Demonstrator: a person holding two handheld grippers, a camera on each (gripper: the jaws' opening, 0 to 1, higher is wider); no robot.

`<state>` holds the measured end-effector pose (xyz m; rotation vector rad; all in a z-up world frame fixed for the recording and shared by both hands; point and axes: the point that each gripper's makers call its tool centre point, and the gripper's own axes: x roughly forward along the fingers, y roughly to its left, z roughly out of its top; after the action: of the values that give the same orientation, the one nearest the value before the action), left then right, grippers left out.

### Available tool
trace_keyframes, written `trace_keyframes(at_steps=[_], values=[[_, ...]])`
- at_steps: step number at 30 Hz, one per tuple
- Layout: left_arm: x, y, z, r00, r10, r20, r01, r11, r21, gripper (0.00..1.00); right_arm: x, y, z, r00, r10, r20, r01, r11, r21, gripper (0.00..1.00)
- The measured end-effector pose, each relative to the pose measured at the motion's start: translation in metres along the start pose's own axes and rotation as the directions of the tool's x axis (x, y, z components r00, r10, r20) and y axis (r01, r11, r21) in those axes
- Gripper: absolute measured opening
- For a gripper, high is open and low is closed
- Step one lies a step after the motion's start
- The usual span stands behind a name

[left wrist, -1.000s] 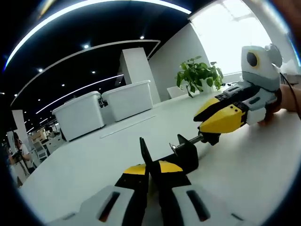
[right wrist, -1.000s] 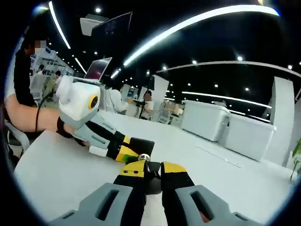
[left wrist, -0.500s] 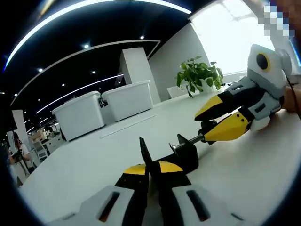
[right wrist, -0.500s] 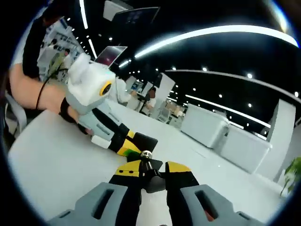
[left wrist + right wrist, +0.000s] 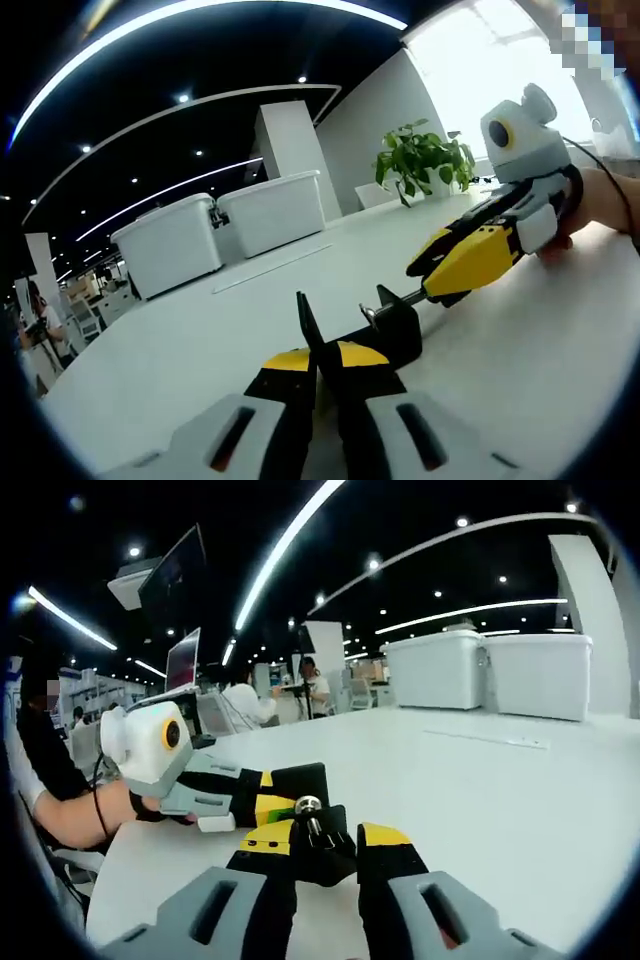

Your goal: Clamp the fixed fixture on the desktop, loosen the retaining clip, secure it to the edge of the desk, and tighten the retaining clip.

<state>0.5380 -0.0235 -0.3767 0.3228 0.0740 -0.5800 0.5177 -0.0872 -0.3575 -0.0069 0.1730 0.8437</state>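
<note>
Two tongs work one black clamp fixture [image 5: 392, 330] resting on the white surface [image 5: 200, 350]. Left tongs [image 5: 318, 362], closed on the fixture's body, steady it; right tongs [image 5: 455, 270], closed on the screw handle [image 5: 312, 825] at the fixture's end, presumably turn it to loosen the clip. Beyond the fixture stand two white lidded bins [image 5: 215, 235], contents hidden.

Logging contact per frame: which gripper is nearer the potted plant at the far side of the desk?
Right. The right gripper sits on the clamp's screw, toward the potted plant; the left gripper grips the clamp body, farther back.
</note>
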Motion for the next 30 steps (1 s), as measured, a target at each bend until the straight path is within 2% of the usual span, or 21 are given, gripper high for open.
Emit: trace_keyframes(at_steps=[3, 6, 7, 9, 11, 15, 17, 18, 19, 20, 23, 26, 27, 30], values=[[0.000, 0.000, 0.000, 1.000, 0.000, 0.000, 0.000, 1.000, 0.000, 0.07, -0.001, 0.002, 0.001, 1.000, 0.005, 0.018, -0.004, 1.000, -0.027, 0.21], [0.000, 0.000, 0.000, 1.000, 0.001, 0.000, -0.001, 1.000, 0.001, 0.07, -0.001, 0.004, 0.004, 0.998, 0.003, 0.058, 0.008, 0.983, -0.185, 0.21], [0.000, 0.000, 0.000, 1.000, 0.001, 0.000, -0.001, 1.000, 0.001, 0.07, -0.002, 0.005, 0.005, 0.998, 0.000, 0.069, 0.018, 0.966, -0.259, 0.21], [0.000, 0.000, 0.000, 1.000, 0.000, 0.000, 0.000, 1.000, 0.001, 0.07, -0.001, 0.009, 0.005, 0.997, -0.011, 0.076, 0.041, 0.913, -0.406, 0.21], [0.000, 0.001, 0.000, 1.000, 0.001, 0.000, -0.001, 1.000, 0.002, 0.07, -0.001, 0.011, 0.005, 0.997, -0.026, 0.078, 0.061, 0.867, -0.494, 0.21], [0.000, 0.001, 0.000, 1.000, 0.000, -0.001, 0.000, 1.000, 0.000, 0.07, 0.001, 0.012, 0.004, 0.995, -0.046, 0.084, 0.087, 0.811, -0.578, 0.21], [0.000, 0.001, 0.000, 1.000, 0.000, -0.001, 0.000, 1.000, -0.001, 0.07, 0.001, 0.013, 0.004, 0.995, -0.050, 0.085, 0.091, 0.795, -0.600, 0.21], [0.000, 0.001, 0.000, 1.000, 0.000, 0.000, 0.000, 1.000, -0.001, 0.07, 0.001, 0.014, 0.004, 0.995, -0.051, 0.086, 0.092, 0.794, -0.601, 0.22], [0.001, 0.001, 0.000, 1.000, 0.000, 0.000, 0.000, 1.000, -0.001, 0.07, 0.001, 0.013, 0.004, 0.995, -0.052, 0.086, 0.093, 0.796, -0.599, 0.22], [0.001, 0.001, 0.000, 1.000, 0.001, -0.001, -0.001, 1.000, 0.000, 0.07, 0.001, 0.012, 0.005, 0.995, -0.055, 0.087, 0.096, 0.809, -0.580, 0.22], [0.001, 0.001, 0.000, 1.000, 0.001, -0.001, -0.001, 1.000, 0.000, 0.07, 0.000, 0.007, 0.004, 0.994, -0.071, 0.082, 0.101, 0.883, -0.459, 0.23], [0.001, 0.001, 0.000, 1.000, 0.000, -0.001, 0.000, 1.000, 0.000, 0.07, -0.004, -0.003, 0.006, 0.993, -0.086, 0.082, 0.106, 0.950, -0.292, 0.31], [0.001, 0.001, 0.000, 1.000, 0.000, -0.001, 0.000, 1.000, -0.001, 0.07, -0.004, -0.003, 0.010, 0.992, -0.078, 0.097, 0.101, 0.958, -0.268, 0.34], [0.002, 0.000, 0.000, 1.000, 0.000, -0.001, 0.000, 1.000, -0.001, 0.07, -0.009, -0.001, 0.021, 0.990, -0.033, 0.137, 0.047, 0.994, -0.096, 0.35]])
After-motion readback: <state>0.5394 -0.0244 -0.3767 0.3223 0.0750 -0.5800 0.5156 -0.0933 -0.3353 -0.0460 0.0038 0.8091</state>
